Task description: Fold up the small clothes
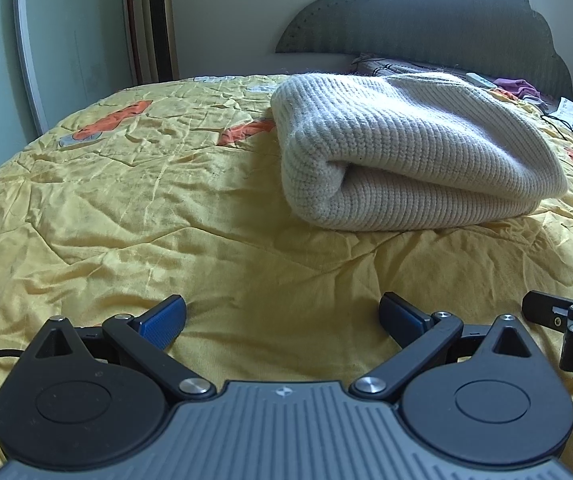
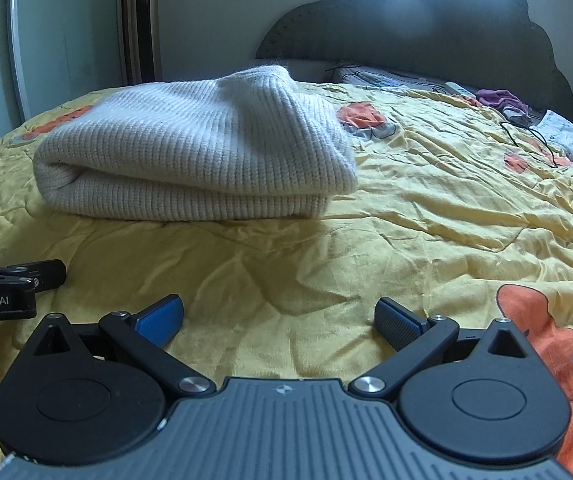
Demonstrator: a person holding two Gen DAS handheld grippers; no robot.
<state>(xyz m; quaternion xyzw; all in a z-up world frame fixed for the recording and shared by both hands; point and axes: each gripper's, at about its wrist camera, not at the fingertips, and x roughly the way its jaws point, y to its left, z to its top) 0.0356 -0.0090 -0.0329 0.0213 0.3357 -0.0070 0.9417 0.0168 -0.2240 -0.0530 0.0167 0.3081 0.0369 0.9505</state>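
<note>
Purple cloth (image 2: 498,98) by headboard (image 2: 426,24), too small

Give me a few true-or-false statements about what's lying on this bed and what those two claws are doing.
1. The cream knit sweater lies folded on the yellow quilt. True.
2. The left claw is clamped on the sweater. False: its jaws are spread wide and empty, short of the sweater.
3. The right claw is open over bare quilt. True.
4. The sweater is spread out flat in one layer. False: it is doubled over, with a rolled fold edge facing the cameras.
5. A dark scalloped headboard stands at the far end of the bed. True.
</note>
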